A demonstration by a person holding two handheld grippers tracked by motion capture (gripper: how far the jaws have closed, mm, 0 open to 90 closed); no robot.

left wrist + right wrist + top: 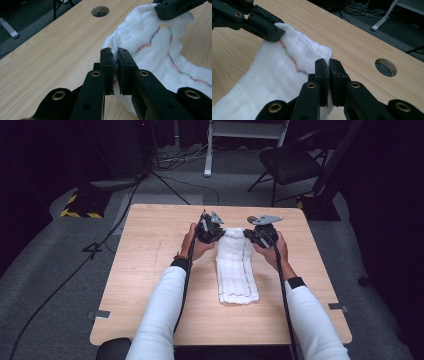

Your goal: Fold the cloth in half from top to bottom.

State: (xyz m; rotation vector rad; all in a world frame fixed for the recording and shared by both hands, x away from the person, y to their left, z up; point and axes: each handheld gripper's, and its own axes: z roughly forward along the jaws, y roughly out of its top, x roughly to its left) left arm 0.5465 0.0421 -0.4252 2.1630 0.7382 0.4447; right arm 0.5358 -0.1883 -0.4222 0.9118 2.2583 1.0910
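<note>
Wooden desk (150,270) bears a white cloth (235,270) running far-to-near; left gripper (209,234) and right gripper (260,236) each clench a far corner.

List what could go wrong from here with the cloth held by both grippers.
1. The left gripper pinches only the thin edge of the white cloth, so that corner may slip out as it is lifted.
2. The right gripper also bites just the far corner; if the hands drift apart, the edge could pull taut and slip free.
3. The near end lies on the table; it may drag and bunch, spoiling a neat fold.
</note>
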